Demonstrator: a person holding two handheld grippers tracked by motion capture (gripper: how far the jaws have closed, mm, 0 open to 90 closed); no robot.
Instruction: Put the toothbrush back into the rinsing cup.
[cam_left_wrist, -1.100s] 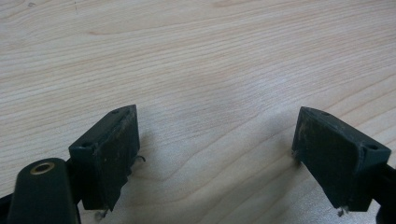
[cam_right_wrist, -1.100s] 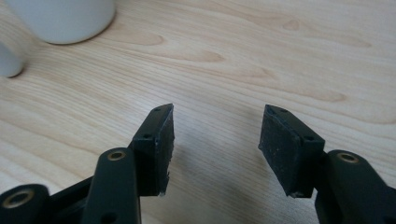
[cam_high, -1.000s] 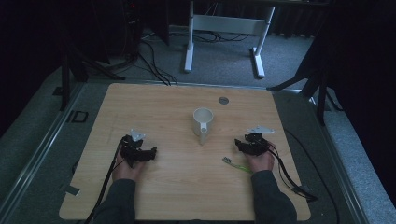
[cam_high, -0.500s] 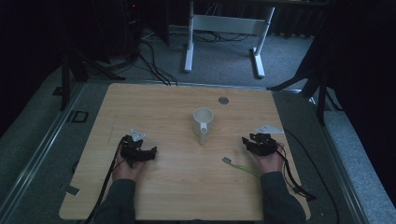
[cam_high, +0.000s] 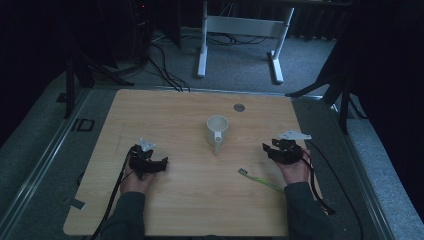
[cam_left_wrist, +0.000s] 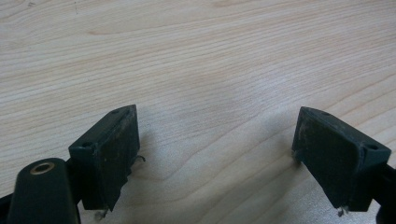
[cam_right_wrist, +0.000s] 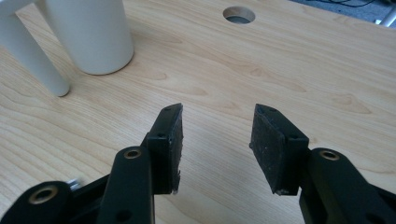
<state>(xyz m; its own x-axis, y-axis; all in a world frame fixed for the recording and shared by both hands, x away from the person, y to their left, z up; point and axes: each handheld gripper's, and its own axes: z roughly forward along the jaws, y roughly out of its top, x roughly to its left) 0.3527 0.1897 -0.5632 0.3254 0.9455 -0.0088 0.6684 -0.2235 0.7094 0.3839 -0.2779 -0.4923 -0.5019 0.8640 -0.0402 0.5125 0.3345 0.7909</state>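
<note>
A white mug (cam_high: 217, 131) stands upright at the middle of the wooden table (cam_high: 180, 200), its handle toward the person. In the right gripper view the mug (cam_right_wrist: 88, 32) is at the upper left. A thin green stick with a small head (cam_high: 260, 180) lies flat on the table, left of the right hand. My left gripper (cam_high: 162, 162) rests low at the left, open, with bare wood between its jaws (cam_left_wrist: 215, 154). My right gripper (cam_high: 267, 149) is right of the mug, open and holding nothing (cam_right_wrist: 217, 140), pointing toward the mug.
A round cable hole (cam_high: 239, 107) sits in the table behind the mug and also appears as the cable hole (cam_right_wrist: 239, 14) in the right gripper view. Black cables trail from both grippers toward the near edge. A white desk frame (cam_high: 240, 30) stands on the floor beyond the table.
My right gripper has drifted a little to the right, away from the green stick. The left gripper, the mug and the stick have stayed put.
</note>
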